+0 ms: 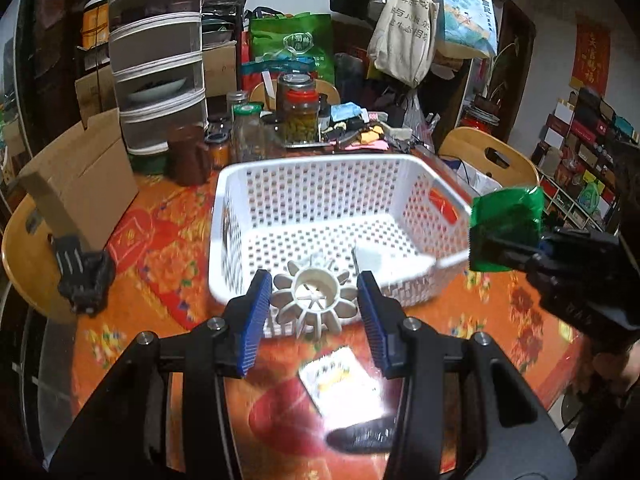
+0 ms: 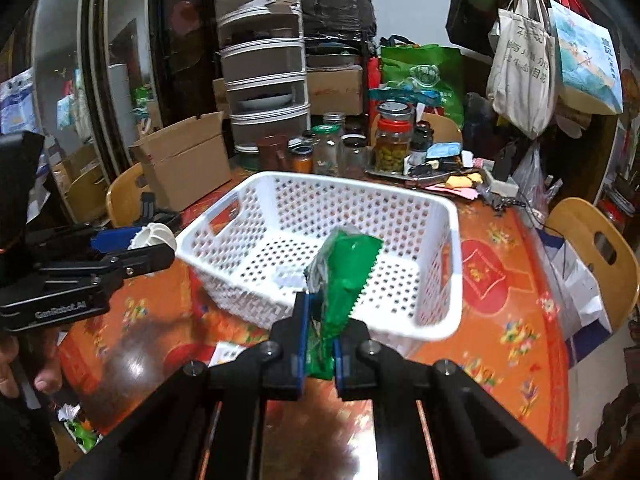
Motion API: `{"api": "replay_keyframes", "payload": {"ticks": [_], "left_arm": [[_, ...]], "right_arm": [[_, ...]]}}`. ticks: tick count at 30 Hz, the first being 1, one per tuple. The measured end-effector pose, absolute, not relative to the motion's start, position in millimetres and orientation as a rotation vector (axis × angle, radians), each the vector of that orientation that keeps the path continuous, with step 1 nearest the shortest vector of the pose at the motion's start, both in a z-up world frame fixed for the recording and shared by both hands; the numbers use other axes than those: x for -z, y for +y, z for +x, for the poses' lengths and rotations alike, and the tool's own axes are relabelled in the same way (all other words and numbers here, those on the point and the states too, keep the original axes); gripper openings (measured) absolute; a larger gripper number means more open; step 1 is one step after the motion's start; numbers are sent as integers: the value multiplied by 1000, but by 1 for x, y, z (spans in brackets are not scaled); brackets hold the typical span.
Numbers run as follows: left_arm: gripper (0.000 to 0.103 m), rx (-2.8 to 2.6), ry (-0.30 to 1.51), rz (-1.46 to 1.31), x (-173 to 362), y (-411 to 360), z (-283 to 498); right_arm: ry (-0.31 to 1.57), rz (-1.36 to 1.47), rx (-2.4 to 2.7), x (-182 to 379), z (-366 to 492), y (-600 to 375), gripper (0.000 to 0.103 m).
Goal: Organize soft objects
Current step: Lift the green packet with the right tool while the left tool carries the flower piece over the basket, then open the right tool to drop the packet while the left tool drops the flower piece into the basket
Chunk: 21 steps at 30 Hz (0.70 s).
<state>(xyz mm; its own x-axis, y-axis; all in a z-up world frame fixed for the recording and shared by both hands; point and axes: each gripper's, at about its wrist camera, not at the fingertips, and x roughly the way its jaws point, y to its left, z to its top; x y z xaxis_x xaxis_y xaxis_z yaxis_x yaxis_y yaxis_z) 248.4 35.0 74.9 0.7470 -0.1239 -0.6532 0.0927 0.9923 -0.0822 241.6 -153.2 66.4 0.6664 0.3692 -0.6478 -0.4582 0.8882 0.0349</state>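
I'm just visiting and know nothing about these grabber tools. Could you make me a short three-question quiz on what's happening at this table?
1. True or false: the white basket already holds the green packet.
2. Which gripper holds the white ribbed wheel: A left, B right?
3. Fill in: the tablecloth is mostly ____.

Key: 1 false, the right gripper pinches the packet above the near rim. 2 A, the left gripper. 3 orange.

Your surface [image 2: 500, 312] wears an orange flowered cloth. On it you have a white basket [image 2: 440, 216], a cardboard box [image 2: 188, 168], jars [image 2: 394, 140] behind, and a small packet [image 1: 340, 380] nearest you.
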Motion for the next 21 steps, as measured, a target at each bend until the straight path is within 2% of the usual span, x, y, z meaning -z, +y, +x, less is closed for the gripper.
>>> {"api": "replay_keyframes", "payload": {"ticks": [9,21], "left_arm": [[42,90,809,-58,-74,26,327],[42,43,1024,-84,-7,24,414]], "right_arm": [[819,-174,-421,-53,311,-138,8],[1011,-180,-366,-1,378,-130,8]]}}
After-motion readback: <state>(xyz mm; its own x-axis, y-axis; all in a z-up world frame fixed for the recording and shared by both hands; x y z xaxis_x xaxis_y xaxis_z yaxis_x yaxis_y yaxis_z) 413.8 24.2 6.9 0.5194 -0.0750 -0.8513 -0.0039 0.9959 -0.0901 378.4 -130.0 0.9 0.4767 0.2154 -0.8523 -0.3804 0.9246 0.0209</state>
